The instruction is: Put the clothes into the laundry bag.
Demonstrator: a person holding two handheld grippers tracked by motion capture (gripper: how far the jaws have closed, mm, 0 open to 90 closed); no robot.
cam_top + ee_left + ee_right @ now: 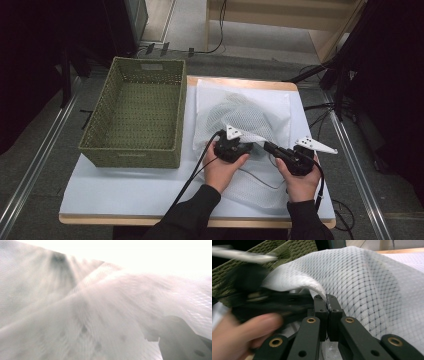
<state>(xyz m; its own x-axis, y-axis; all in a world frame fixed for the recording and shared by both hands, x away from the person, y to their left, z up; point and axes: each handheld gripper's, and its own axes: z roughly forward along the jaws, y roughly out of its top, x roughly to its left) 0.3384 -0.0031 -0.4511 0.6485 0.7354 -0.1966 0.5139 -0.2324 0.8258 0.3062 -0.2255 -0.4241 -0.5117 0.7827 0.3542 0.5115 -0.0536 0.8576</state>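
A white mesh bag [240,112] lies on the table with something dark showing through it. My right gripper [267,146] is shut on a raised fold of the bag's edge [325,293], its two pads [320,308] pressed together on the mesh. My left gripper [246,146] sits just to the left of it, nose against the same edge. In the right gripper view it is a blurred black shape [257,297] reaching under the lifted mesh. The left gripper view has mesh [100,315] pressed close to the lens, and its jaws are hidden.
A green woven basket [135,115] stands empty on the table's left half, right beside the bag; its wall [287,250] rises behind the mesh. White table surface [125,185] lies bare in front of the basket. Cables trail from both grippers toward the near edge.
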